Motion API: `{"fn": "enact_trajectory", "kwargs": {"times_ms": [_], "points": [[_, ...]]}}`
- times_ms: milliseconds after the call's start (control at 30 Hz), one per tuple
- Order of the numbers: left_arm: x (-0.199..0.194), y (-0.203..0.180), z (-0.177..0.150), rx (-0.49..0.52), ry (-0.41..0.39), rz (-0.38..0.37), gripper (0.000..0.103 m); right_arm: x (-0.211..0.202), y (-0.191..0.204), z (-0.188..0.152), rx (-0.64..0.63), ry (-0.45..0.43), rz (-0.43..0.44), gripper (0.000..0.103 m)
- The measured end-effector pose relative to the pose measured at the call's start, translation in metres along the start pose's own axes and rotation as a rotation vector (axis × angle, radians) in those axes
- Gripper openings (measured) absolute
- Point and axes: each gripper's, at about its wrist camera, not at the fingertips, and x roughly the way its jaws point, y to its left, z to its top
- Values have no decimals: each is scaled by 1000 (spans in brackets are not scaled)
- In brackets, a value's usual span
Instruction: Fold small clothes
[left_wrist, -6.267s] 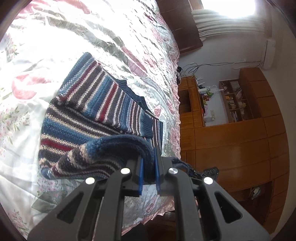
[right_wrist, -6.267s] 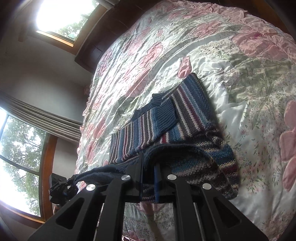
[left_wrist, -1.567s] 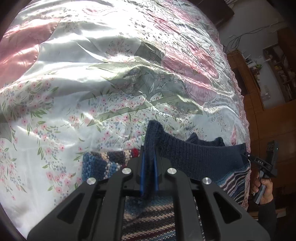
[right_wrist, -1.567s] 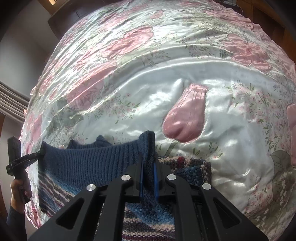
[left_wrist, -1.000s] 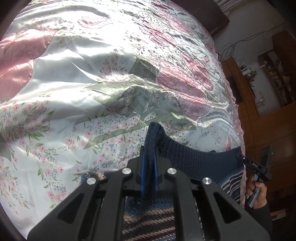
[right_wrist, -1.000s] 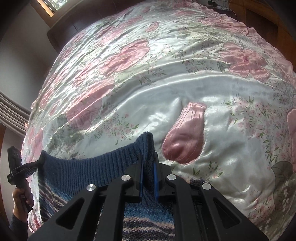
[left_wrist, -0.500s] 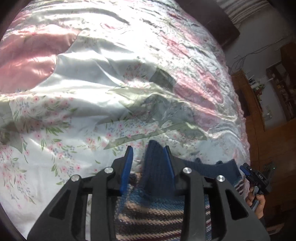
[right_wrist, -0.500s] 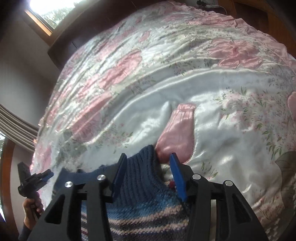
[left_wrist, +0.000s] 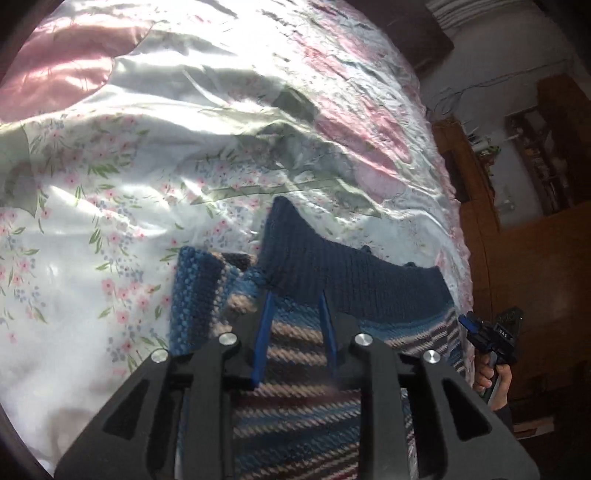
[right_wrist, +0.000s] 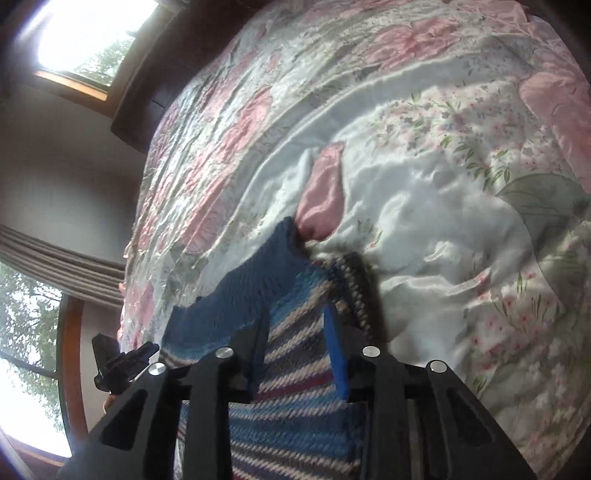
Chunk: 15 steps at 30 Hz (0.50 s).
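Observation:
A small striped knit sweater (left_wrist: 295, 369) in blue, beige and maroon lies folded on the floral bed cover, its dark blue ribbed hem (left_wrist: 332, 266) lying across the far edge. My left gripper (left_wrist: 295, 299) hangs open just above it, blue pads apart, nothing between them. In the right wrist view the same sweater (right_wrist: 295, 398) and its blue hem (right_wrist: 258, 284) lie under my right gripper (right_wrist: 295, 314), which is also open and empty. Each gripper shows in the other's view: the right gripper (left_wrist: 495, 336) and the left gripper (right_wrist: 118, 362).
A shiny quilted bed cover (left_wrist: 147, 166) with pink flowers spreads all around the sweater. Wooden cabinets and shelves (left_wrist: 535, 221) stand past the bed's right side. A window (right_wrist: 85, 33) and curtains (right_wrist: 55, 266) lie to the left. A person's hand (left_wrist: 495, 380) holds the right gripper.
Both grippers carried the sweater's hem forward over the body, opened and let it go half a second ago. Now they have drawn back from the hem, which lies flat.

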Motion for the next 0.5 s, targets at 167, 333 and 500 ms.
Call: {"fn": "enact_trajectory", "kwargs": {"times_ms": [167, 333, 500], "points": [[-29, -26, -70, 57, 66, -166, 27, -16, 8, -62, -29, 75, 117, 32], [-2, 18, -113, -10, 171, -73, 6, -1, -48, -84, 83, 76, 63, 9], [-17, 25, -113, -60, 127, -100, 23, -20, -52, -87, 108, 33, 60, 11]]}}
